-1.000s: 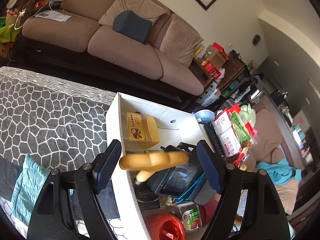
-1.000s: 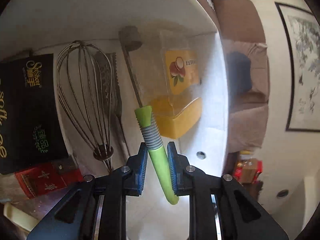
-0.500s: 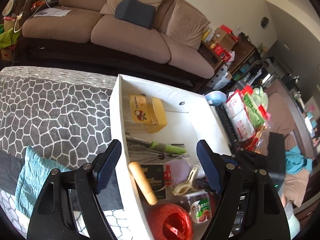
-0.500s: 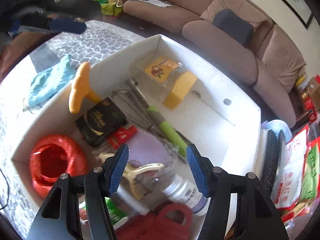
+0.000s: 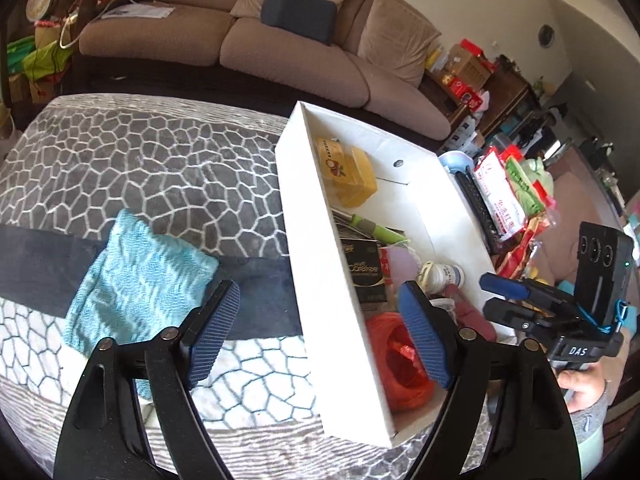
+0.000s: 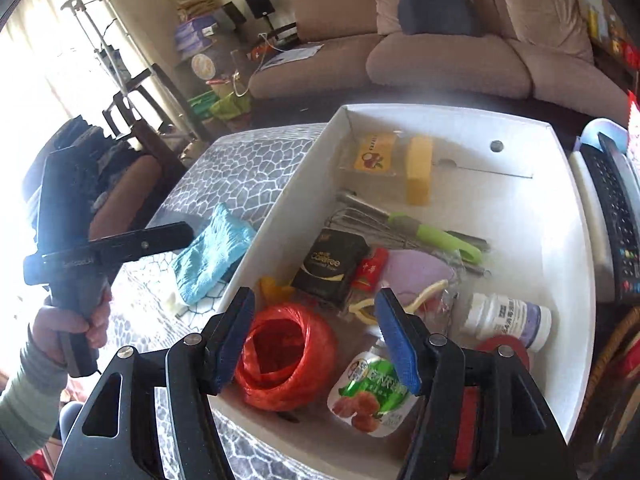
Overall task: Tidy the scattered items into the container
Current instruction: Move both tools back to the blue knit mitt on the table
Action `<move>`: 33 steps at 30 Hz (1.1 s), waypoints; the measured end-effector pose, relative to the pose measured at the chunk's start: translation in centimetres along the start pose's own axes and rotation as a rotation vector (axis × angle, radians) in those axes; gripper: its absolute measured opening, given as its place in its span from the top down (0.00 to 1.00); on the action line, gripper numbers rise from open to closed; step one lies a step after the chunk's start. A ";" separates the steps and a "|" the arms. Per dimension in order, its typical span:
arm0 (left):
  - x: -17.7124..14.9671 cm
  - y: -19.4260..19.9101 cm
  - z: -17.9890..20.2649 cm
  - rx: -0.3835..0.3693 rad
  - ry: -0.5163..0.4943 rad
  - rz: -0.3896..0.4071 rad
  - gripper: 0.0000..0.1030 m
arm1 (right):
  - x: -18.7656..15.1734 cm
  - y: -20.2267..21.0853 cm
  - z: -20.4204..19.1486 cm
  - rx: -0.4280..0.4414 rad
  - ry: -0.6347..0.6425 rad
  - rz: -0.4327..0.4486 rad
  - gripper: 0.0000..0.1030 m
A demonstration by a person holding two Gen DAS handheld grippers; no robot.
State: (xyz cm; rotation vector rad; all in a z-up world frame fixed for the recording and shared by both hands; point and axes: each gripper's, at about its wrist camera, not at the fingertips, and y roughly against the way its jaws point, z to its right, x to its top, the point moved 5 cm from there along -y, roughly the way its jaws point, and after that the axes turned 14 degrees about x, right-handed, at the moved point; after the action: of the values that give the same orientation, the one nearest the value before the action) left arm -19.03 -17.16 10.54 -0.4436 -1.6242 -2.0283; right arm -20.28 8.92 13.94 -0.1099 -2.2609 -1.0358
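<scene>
The white box (image 5: 320,240) (image 6: 560,240) lies on the patterned blanket and holds several items. Among them are a whisk with a green handle (image 6: 432,236) (image 5: 376,230), a red twine ball (image 6: 284,348) (image 5: 400,360), a black packet (image 6: 332,264) and a white bottle (image 6: 504,320). A teal cloth (image 5: 136,276) (image 6: 212,256) lies on the blanket left of the box. My left gripper (image 5: 318,312) hangs over the box's near wall, jaws opening, nothing held. My right gripper (image 6: 314,312) hovers above the twine ball, jaws opening and empty.
The grey patterned blanket (image 5: 140,160) covers the surface. A black remote (image 6: 616,220) and snack packets (image 5: 516,192) crowd the box's right side. A brown sofa (image 5: 280,40) stands behind. A hand and grey sleeve (image 6: 48,340) hold the left gripper.
My right gripper let go of the green-handled whisk, which now lies in the box, and rose with jaws apart. My left gripper dropped a tan handle into the box and shifted toward the cloth.
</scene>
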 end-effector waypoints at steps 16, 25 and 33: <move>-10.1 -2.0 -12.6 0.299 -0.126 -0.016 0.06 | -7.9 -2.4 -13.8 0.142 -0.012 0.110 0.18; -10.7 -2.5 -14.4 0.285 -0.139 0.020 0.06 | -7.6 -12.4 -17.7 0.322 -0.197 0.078 0.17; -10.5 -2.9 -18.6 0.153 0.071 -0.019 0.06 | -2.4 -20.7 -14.8 0.052 -0.196 0.086 0.17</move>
State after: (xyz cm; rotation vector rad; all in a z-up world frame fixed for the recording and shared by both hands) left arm -10.99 -32.87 -1.88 -0.2980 -1.7311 -1.8939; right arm -17.42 -15.23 6.21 -0.2951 -2.4334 -0.9568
